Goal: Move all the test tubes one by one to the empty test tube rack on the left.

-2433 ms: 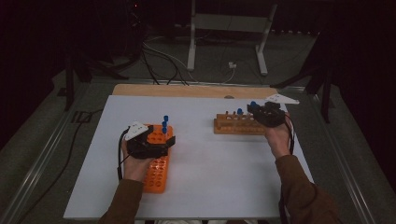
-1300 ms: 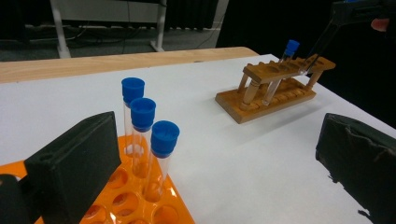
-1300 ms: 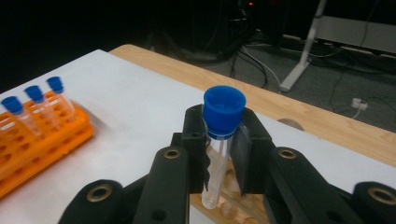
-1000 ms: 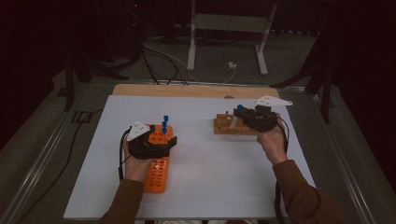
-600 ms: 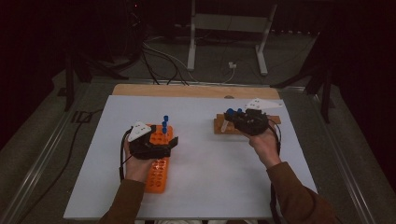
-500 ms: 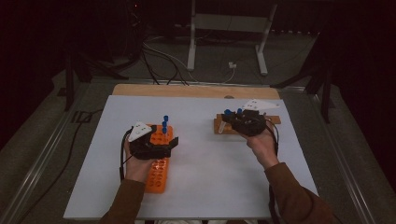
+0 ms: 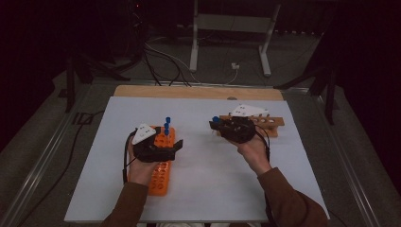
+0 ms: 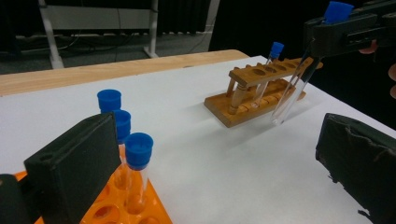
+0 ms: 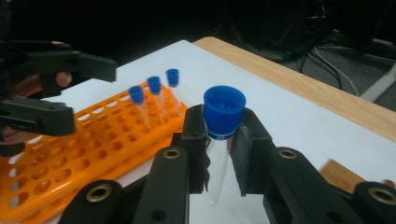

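Observation:
An orange tube rack point(image 7: 160, 178) lies at the left of the white table, with three blue-capped tubes point(image 7: 166, 126) upright at its far end. My left gripper point(image 7: 176, 144) rests over that rack, open, its jaws wide apart with nothing between them point(image 8: 215, 168). My right gripper point(image 7: 215, 124) is shut on a clear test tube point(image 9: 224, 109) just under its blue cap, and the tube hangs above the table. The held tube point(image 8: 292, 93) is near the left end of the wooden rack point(image 7: 273, 124). One capped tube point(image 8: 275, 49) stands in the wooden rack point(image 8: 252, 100).
A wooden strip point(image 7: 198, 92) borders the table's far edge. Beyond it are a metal stand point(image 7: 229, 33) and cables point(image 7: 161, 56) on the floor. Bare white tabletop point(image 7: 208, 165) lies between the two racks. My left gripper point(image 9: 56, 93) is beside the orange rack point(image 9: 70, 158).
My right gripper has moved left with the tube, from over the wooden rack to its left end. The left hand has stayed in place.

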A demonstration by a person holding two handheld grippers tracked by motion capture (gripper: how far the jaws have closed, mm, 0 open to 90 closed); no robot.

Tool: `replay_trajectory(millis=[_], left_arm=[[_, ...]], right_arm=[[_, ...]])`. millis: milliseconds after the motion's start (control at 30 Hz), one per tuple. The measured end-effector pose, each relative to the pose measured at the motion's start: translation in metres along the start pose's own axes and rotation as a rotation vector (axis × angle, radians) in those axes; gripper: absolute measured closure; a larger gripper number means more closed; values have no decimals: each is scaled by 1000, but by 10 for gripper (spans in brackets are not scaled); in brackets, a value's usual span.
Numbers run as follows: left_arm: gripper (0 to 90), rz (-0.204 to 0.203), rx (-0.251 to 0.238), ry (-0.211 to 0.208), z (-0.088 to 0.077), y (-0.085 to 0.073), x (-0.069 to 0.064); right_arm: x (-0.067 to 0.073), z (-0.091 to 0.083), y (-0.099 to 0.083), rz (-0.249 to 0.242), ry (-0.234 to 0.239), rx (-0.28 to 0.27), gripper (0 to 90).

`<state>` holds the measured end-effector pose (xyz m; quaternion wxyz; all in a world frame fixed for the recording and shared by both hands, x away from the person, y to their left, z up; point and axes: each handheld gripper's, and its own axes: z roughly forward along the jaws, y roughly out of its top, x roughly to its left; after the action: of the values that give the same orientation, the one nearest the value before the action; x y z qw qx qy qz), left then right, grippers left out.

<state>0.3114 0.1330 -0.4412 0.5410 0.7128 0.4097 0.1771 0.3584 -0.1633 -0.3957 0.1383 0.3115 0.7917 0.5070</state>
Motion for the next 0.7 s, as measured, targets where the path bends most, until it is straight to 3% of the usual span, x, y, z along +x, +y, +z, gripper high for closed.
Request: replay_trajectory(millis=[367,533,700], left_arm=[[8,20,5,-19,2,1,-5],[14,59,17,-6,3,3,-10],[29,91,21,-39,5,3,-17]], right_arm=[[22,13,6,-16,59,6,769],[30,18,7,-26,85,15,769],[37,23,8,-29,104,19,769]])
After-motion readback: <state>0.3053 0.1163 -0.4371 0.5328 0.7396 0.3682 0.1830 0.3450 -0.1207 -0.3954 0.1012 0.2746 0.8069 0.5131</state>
